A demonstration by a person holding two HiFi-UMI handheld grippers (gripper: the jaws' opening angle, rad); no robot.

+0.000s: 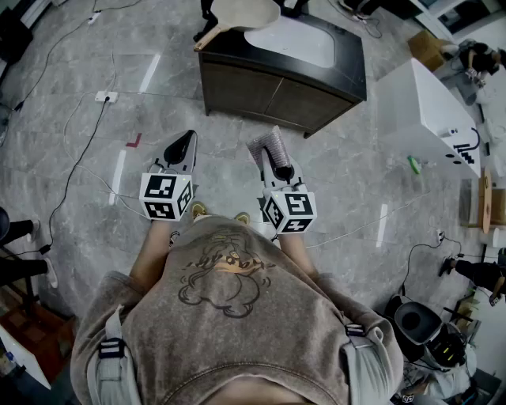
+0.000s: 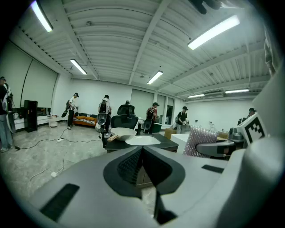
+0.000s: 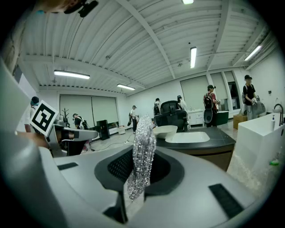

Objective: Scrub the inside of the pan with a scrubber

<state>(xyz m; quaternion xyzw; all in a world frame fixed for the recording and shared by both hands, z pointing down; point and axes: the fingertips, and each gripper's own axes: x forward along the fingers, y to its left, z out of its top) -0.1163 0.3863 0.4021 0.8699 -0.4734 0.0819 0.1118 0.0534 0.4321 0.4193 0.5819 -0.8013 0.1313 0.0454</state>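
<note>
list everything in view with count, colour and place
cabinet: one, dark, on the floor ahead
basin: one, white, set in the cabinet's top
pan: one, cream with wooden handle, on the cabinet beside the basin
scrubber: one, silvery, between the fingers of the right gripper
white unit: one, white, right of the cabinet
power strip: one, white, on the floor left of the cabinet
left gripper: one, grey, fingers shut, empty
right gripper: one, grey, shut on the scrubber
</note>
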